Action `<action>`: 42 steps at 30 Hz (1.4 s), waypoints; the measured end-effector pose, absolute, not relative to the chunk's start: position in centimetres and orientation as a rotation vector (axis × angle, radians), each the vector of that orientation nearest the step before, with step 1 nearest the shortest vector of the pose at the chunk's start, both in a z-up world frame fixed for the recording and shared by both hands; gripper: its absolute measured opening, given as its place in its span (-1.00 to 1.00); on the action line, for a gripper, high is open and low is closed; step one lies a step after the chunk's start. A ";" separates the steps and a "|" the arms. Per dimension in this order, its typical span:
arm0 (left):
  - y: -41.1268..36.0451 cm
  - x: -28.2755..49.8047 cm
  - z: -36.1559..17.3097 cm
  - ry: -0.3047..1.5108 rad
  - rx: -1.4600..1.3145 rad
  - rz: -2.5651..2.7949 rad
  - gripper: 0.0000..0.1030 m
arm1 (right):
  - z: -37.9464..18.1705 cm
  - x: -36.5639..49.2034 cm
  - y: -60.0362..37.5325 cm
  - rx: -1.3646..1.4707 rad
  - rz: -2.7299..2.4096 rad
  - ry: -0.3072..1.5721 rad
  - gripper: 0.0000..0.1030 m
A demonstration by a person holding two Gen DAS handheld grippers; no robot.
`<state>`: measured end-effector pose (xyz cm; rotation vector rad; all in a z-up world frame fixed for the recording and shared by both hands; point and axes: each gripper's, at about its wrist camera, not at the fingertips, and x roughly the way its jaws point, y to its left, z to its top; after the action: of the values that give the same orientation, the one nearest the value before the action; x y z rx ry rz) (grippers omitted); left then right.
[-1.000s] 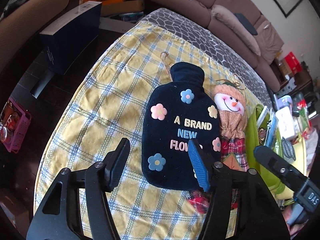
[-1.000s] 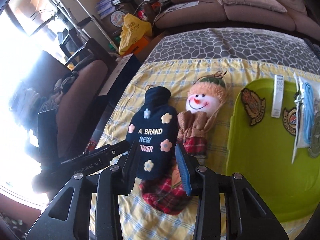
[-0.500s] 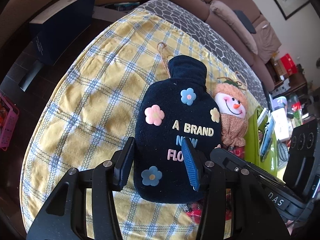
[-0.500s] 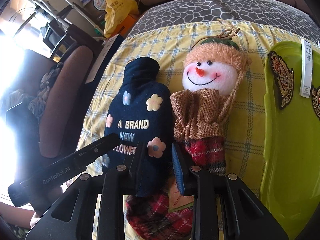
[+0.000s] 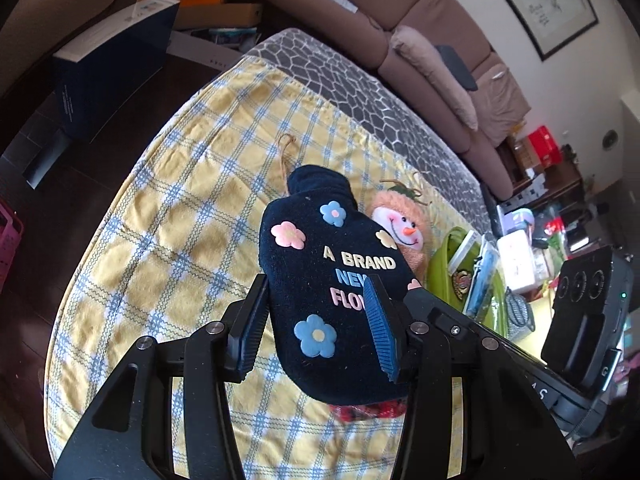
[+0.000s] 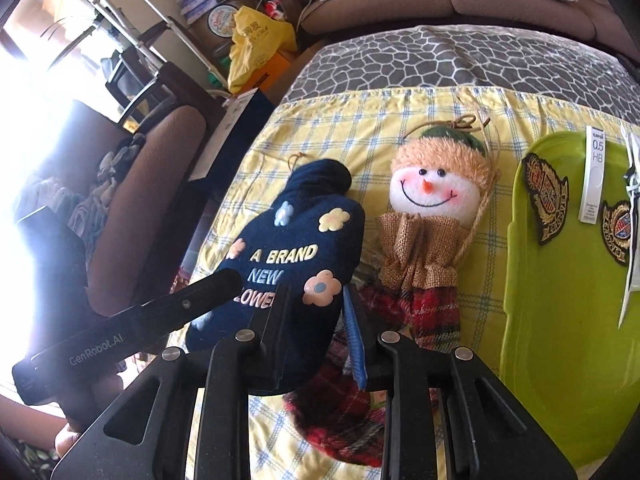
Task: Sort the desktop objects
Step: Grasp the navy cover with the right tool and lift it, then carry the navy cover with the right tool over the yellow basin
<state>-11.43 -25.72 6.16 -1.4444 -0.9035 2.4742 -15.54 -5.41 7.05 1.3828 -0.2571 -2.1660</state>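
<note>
1. The left tool [image 5: 316, 332] has its two fingers on either side of the lower part of a dark blue bottle cover [image 5: 332, 280], and they look clenched on it
2. The right tool [image 6: 316, 332] also grips the bottom of the same cover, with its black finger on one side and its blue pad on the other
3. The cover is soft and fuzzy, with little pink, blue and yellow flowers and the words "A BRAND NEW" on it
4. In the right wrist view the bottom of the cover looks lifted and tilted, while its narrow neck end points away, close to the yellow checked cloth [image 5: 168, 240]
5. The cloth lies on the tabletop, over a grey cloth [image 6: 460, 56] with a stone pattern
6. A snowman doll [image 6: 432, 216] lies on its back on the yellow cloth, just beside the cover
7. The doll has an orange nose, a fuzzy hat, a brown sack scarf and a red checked body, and the cover hides part of that body
8. A green tray [image 6: 560, 320] sits next to the doll, on the far side from the cover
9. Two sewn badges [image 6: 546, 196] and a slim box [image 6: 594, 176] marked "0.5 HB" lie in the tray
10. A brown sofa [image 5: 420, 28] stands behind the tabletop
</note>
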 end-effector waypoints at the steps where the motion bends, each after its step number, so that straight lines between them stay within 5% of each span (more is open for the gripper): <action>1: -25.5 -11.1 6.8 -0.894 -1.425 2.485 -0.15 | 7.6 -15.4 -5.2 1.369 -2.166 -0.268 -0.48; 16: -15.1 -8.1 15.3 -0.698 -1.231 2.482 -0.15 | 15.9 -11.7 4.3 1.206 -2.239 -0.361 -0.48; 31: 12.3 -7.8 23.0 -0.396 -1.047 2.286 -0.15 | 23.8 -5.9 29.3 1.066 -2.571 -0.514 -0.48; 42: 29.0 -7.9 21.5 -0.200 -1.039 2.120 -0.15 | 21.5 -2.5 46.0 1.098 -2.771 -0.662 -0.48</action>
<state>-7.92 28.96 21.47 -1.0386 -0.1996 2.1201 -2.52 46.05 21.48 1.0976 -0.6624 -2.7712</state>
